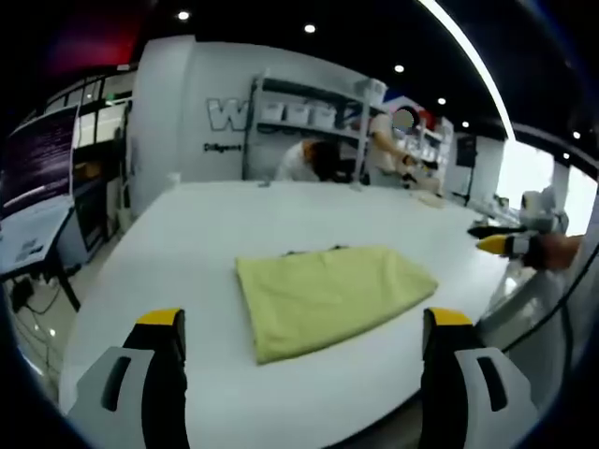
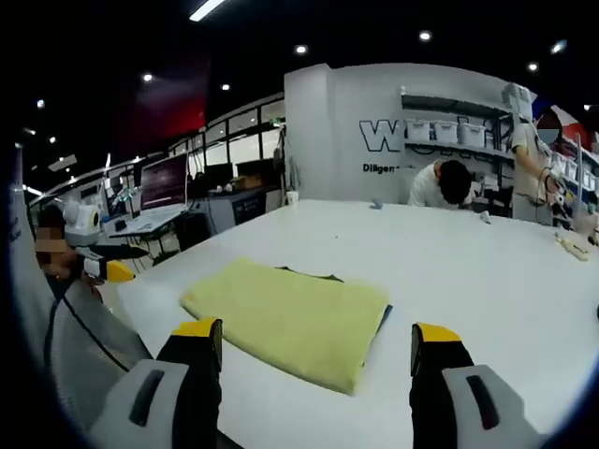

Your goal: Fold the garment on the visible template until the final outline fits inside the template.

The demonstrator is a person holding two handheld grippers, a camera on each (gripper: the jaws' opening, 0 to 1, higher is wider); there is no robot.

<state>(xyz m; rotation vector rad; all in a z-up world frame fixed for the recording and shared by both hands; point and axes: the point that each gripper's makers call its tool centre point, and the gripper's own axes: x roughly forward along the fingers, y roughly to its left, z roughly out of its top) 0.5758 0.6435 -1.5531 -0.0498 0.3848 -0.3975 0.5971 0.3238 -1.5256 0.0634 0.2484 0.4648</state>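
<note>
In the left gripper view, the left gripper (image 1: pixel 304 346) is hovering low over the near edge of the white table (image 1: pixel 187 234), its two yellow-tipped jaws standing wide apart with nothing between them. Beyond the jaws, the yellow garment (image 1: pixel 328 295) is lying folded flat on the table, a rough rectangle sitting well clear of both jaws, slightly right of centre. A thin dark edge is peeking out along its far side. At the far right of this view, the right gripper (image 1: pixel 501 241) is reaching in over the table's right edge, held level by a hand (image 1: pixel 562 251); I cannot tell from here how its jaws are standing.

In the right gripper view, the right gripper (image 2: pixel 315 360) is likewise pointing across the table (image 2: pixel 487 271) with its jaws spread and empty. The garment (image 2: pixel 295 318) is resting just ahead of them, nearer the left jaw, with a dark strip showing at its right edge. At the left, the left gripper (image 2: pixel 112 271) is coming in beside a grey sleeve (image 2: pixel 80 346).

Far behind the table, two people (image 2: pixel 449 182) are working beside a shelving rack (image 2: pixel 449 131).
</note>
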